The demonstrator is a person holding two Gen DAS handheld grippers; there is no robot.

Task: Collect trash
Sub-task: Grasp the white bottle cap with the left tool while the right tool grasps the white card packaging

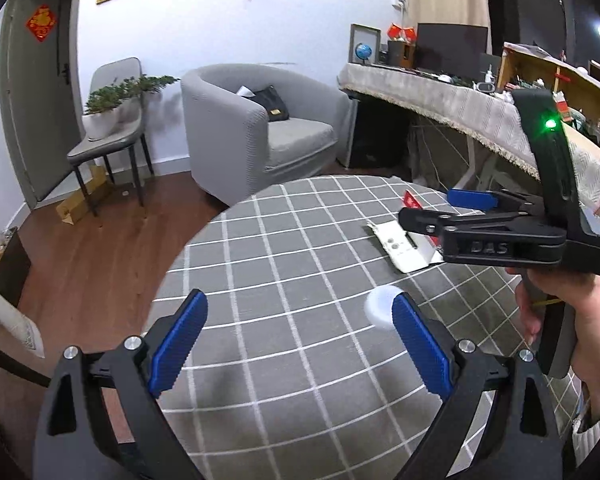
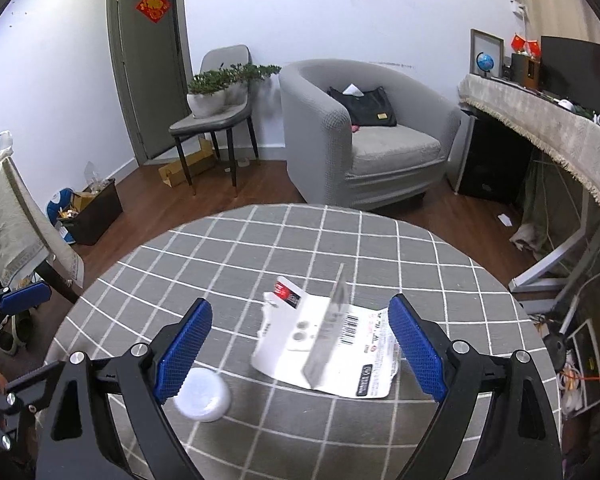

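Note:
On a round table with a grey checked cloth point(image 2: 284, 240) lies a white torn package point(image 2: 328, 344) with a barcode and a red-and-black label, one flap standing up. A small white round lid point(image 2: 204, 394) lies beside it, near my right gripper's left finger. My right gripper point(image 2: 300, 344) hovers over the package, jaws wide, nothing pressed between its pads. In the left wrist view my left gripper point(image 1: 300, 344) is open over bare cloth, the white lid point(image 1: 380, 306) just past its right finger. The right gripper point(image 1: 452, 210), held by a hand point(image 1: 568, 304), reaches over the package point(image 1: 404, 248).
A grey armchair point(image 2: 372, 136) with a black bag stands behind the table. A chair with a potted plant point(image 2: 216, 92) stands by the door. A cloth-covered desk point(image 2: 548, 120) runs along the right. A dark bin point(image 2: 94, 216) with rubbish sits on the floor at left.

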